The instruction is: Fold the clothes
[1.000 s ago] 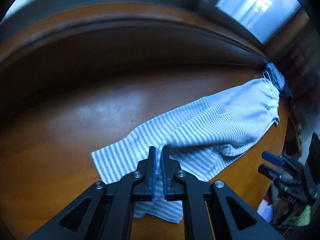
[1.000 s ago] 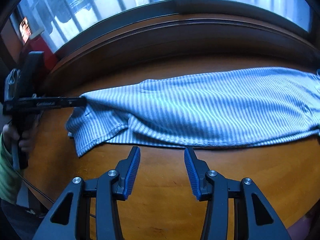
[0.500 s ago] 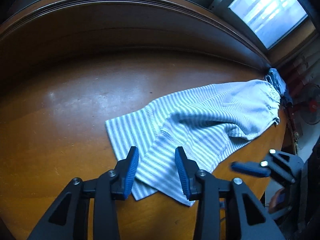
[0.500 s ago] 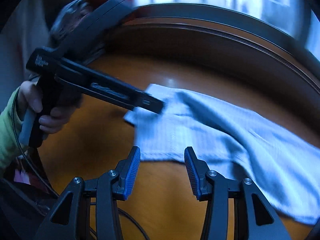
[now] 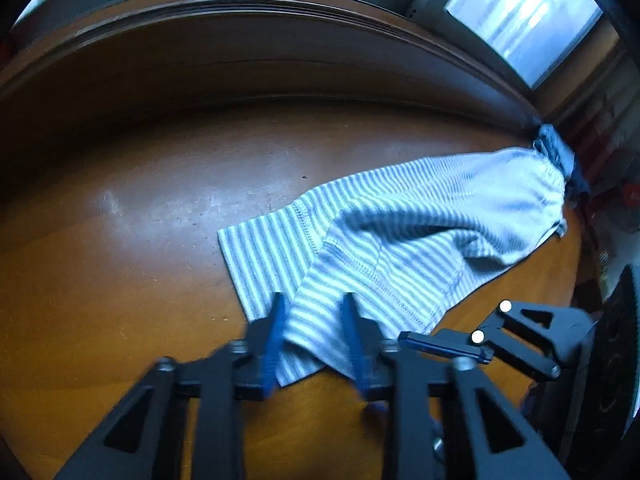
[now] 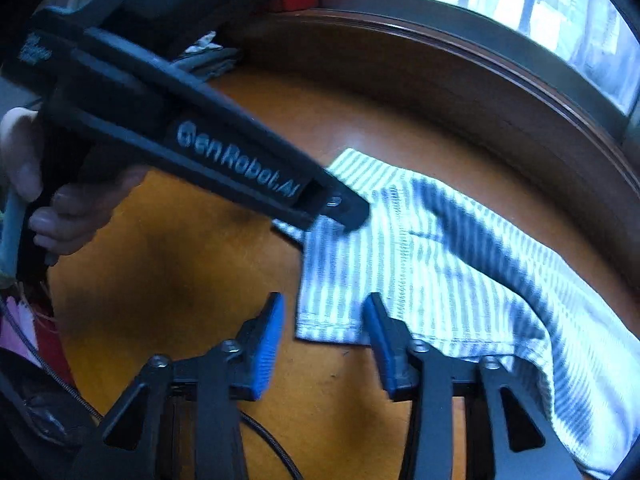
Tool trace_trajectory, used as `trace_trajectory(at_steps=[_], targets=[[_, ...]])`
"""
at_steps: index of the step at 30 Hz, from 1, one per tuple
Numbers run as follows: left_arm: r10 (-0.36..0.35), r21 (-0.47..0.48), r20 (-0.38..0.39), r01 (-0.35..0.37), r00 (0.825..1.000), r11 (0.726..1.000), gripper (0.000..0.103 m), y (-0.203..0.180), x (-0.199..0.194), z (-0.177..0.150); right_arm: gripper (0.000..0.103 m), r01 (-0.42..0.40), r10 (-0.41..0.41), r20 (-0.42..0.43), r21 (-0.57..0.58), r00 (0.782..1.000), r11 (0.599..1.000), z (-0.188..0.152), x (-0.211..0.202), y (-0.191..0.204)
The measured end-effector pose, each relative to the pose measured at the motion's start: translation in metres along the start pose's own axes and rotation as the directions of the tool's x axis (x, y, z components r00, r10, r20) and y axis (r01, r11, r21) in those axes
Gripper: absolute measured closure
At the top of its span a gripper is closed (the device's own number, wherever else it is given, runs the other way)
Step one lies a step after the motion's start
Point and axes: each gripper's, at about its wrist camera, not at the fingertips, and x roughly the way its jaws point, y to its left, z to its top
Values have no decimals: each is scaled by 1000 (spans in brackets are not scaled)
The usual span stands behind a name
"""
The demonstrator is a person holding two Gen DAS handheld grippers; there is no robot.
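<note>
Here the striped garment [image 5: 400, 236] lies on the wooden worktop [image 5: 120, 264], stretching from frame centre to the right. The left tongs [image 5: 314, 336] gape wide over its near hem at lower centre, holding nothing. In the right wrist view, the right tongs [image 6: 322, 344] likewise stand open and empty above the hem's corner.

My matt black plastic right gripper [image 6: 322, 344] with ribbed blue pads [image 6: 266, 350] is hovering over glossy orange-brown wooden table [image 6: 180, 280], beside soft blue-and-white striped knit cloth garment [image 6: 460, 280].
</note>
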Motion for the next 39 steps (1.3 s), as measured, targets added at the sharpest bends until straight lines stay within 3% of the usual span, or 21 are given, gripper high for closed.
trace_trajectory(at_steps=[3,6,9,12,15,21,24,27,29,32,36,39], targets=[[-10,-4,9,10,1000,1000,95,-2,-3,2,91,52,-53,9,15,999,999,-3,-1,-2],[-13,-29,46,14,999,999,95,2,-13,10,94,36,-38,25,78,999,996,0,-8,-11],[-25,-27,94,28,995,999,95,6,-33,27,94,-37,20,101,174,995,984,13,-33,-22],[1,24,148,-5,989,1000,95,3,-55,44,94,-102,54,210,226,976,969,34,-59,-31],[63,77,172,-78,983,994,95,3,-65,52,94,-157,84,261,272,962,949,41,-53,-36],[138,66,63,-142,988,988,95,22,-20,39,94,-180,133,165,323,977,929,26,7,-35],[137,44,36,-138,990,989,95,31,-12,37,94,-194,157,132,361,979,912,18,19,-40],[118,83,121,-128,986,988,95,19,-41,49,94,-153,79,203,383,976,911,22,-13,-51],[104,116,192,-128,976,985,95,9,-66,58,94,-155,37,297,383,954,911,28,-47,-55],[130,144,193,-159,973,977,95,8,-68,66,94,-92,-36,366,326,930,941,34,-72,-50],[158,118,42,-162,987,980,95,35,-17,58,94,-116,43,216,339,975,934,24,-14,-46],[153,93,14,-153,988,984,92,49,-1,49,93,-132,87,141,355,986,926,11,18,-45]])
